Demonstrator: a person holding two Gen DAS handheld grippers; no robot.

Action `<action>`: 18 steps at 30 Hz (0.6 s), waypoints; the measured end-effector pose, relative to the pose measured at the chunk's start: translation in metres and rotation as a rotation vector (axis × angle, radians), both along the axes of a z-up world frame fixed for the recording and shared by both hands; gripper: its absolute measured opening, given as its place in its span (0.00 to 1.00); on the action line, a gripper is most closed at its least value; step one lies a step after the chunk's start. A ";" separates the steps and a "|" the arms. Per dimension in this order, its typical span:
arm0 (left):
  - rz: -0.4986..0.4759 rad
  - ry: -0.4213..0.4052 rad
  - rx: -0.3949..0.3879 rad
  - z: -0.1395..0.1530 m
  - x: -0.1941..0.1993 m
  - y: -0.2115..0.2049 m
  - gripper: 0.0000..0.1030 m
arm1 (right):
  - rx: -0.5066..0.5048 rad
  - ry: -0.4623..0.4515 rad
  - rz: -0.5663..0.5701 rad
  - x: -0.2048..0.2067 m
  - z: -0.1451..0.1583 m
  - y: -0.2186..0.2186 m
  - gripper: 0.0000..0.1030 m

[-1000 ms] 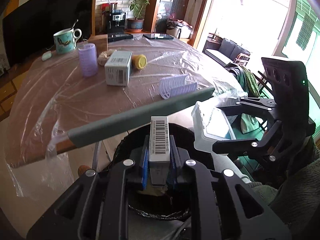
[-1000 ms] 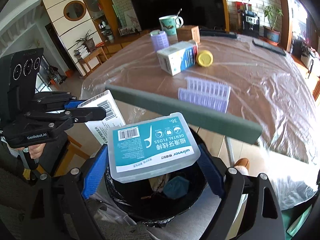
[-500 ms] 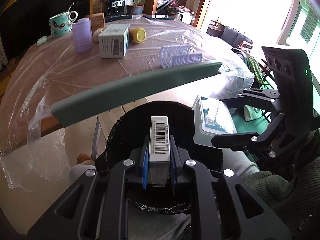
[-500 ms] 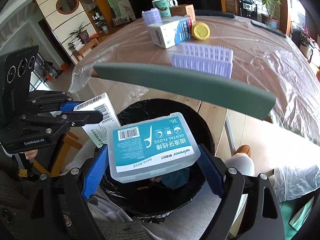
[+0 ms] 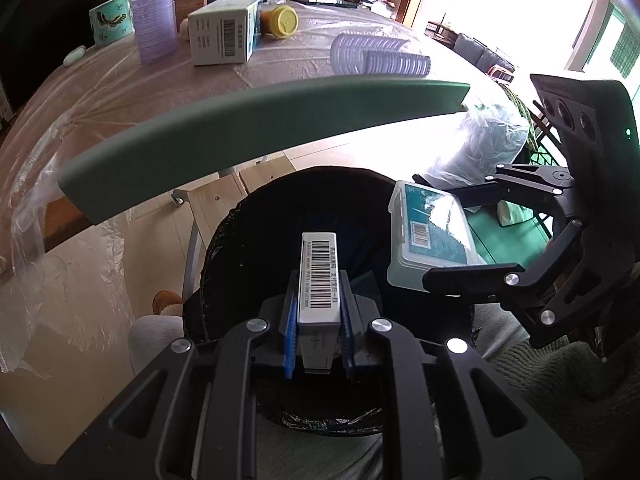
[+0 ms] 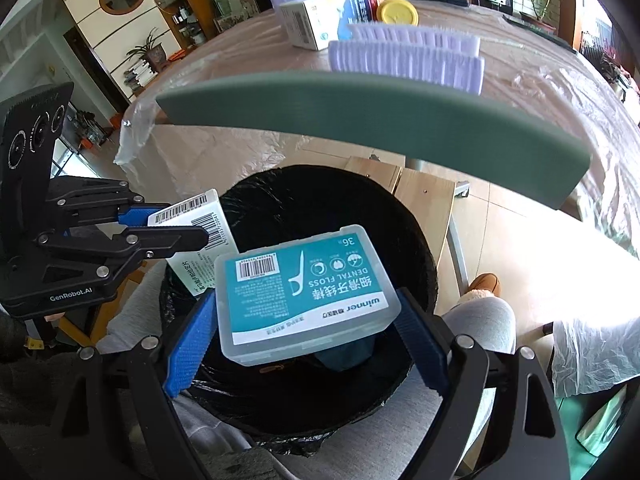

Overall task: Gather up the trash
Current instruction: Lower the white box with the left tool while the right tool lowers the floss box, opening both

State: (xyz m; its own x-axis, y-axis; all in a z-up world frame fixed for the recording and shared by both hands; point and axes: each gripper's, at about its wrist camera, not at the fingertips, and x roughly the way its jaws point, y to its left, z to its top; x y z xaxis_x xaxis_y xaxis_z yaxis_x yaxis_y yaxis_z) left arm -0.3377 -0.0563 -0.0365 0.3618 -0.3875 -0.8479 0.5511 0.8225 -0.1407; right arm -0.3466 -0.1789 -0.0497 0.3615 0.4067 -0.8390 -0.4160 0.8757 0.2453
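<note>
**Two boxes held over the bin**

Left wrist view: the left claw [image 5: 318, 332] is clamped tight on a thin white cardboard box with a barcode [image 5: 319, 280]. The box's long side points straight ahead, away from the claw. Right under it is the round bin with a black plastic bag [image 5: 224, 248]. To the right, the right claw [image 5: 472, 236] holds a clear plastic dental floss box with a teal label [image 5: 432, 236] over the bin's edge. Behind sits the worktop under clear plastic sheet [image 5: 280, 64].

Right wrist view: the right claw [image 6: 308, 320] has its blue pads [image 6: 188, 344] pressed on both ends of the floss box [image 6: 304, 292], which lies flat with its long side going across. The bin [image 6: 408, 232] opens just below it. The left claw [image 6: 176, 228] holds the white box [image 6: 200, 220] over the bin's left edge.

I think both boxes are above the bin, so letting go should drop them in
</note>
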 end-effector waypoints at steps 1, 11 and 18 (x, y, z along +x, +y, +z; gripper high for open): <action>0.000 0.002 0.002 -0.002 0.001 0.000 0.19 | -0.004 0.001 -0.001 0.001 -0.002 0.001 0.83; 0.001 0.010 0.032 -0.016 0.007 -0.004 0.19 | -0.044 0.012 0.005 0.005 -0.014 0.005 0.83; 0.001 0.021 0.053 -0.024 0.010 -0.007 0.19 | -0.071 0.013 0.010 0.004 -0.021 0.007 0.83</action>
State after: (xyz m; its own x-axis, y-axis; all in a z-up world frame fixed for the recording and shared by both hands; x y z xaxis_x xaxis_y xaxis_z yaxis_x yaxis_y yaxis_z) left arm -0.3274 -0.0629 -0.0608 0.3443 -0.3411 -0.8747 0.5478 0.8296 -0.1079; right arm -0.3428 -0.1722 -0.0709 0.3463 0.3492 -0.8707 -0.4215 0.8871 0.1881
